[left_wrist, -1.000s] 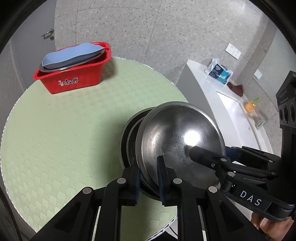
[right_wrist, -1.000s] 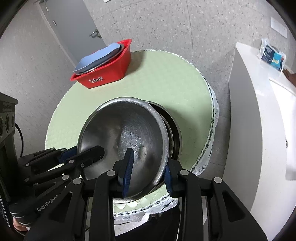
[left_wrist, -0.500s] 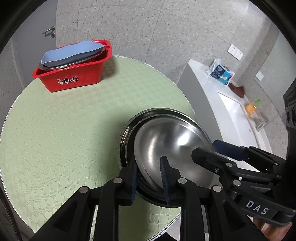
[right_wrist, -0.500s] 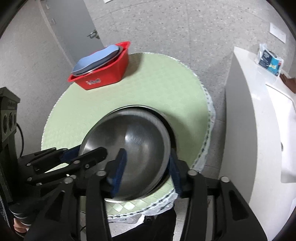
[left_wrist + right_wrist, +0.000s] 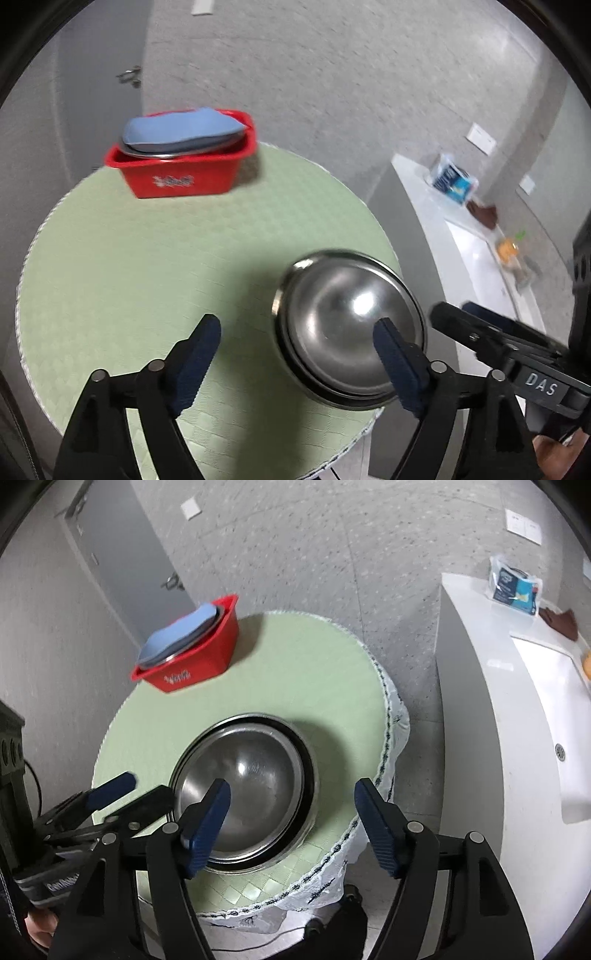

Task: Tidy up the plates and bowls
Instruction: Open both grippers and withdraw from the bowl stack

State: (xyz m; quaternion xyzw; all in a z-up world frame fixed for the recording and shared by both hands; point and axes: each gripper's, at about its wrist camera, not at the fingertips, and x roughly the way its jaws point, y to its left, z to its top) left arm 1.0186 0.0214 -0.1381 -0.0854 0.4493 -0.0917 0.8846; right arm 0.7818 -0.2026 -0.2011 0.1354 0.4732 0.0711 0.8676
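Observation:
A stack of nested steel bowls (image 5: 349, 325) (image 5: 245, 786) sits near the front edge of the round green table (image 5: 147, 258) (image 5: 306, 664). My left gripper (image 5: 299, 350) is open and empty, raised above the table just left of the stack. My right gripper (image 5: 291, 819) is open and empty, above the stack's near side. A red basket (image 5: 181, 173) (image 5: 192, 657) at the far side holds a steel dish and a blue plate (image 5: 181, 129).
A white counter with a sink (image 5: 517, 720) stands to the right of the table, with a packet (image 5: 515, 583) and a brown cloth on it. A grey door (image 5: 122, 554) is behind the basket.
Both grippers let go of the top bowl, which now rests nested in the stack. Both opened wide and pulled back and up from the stack.

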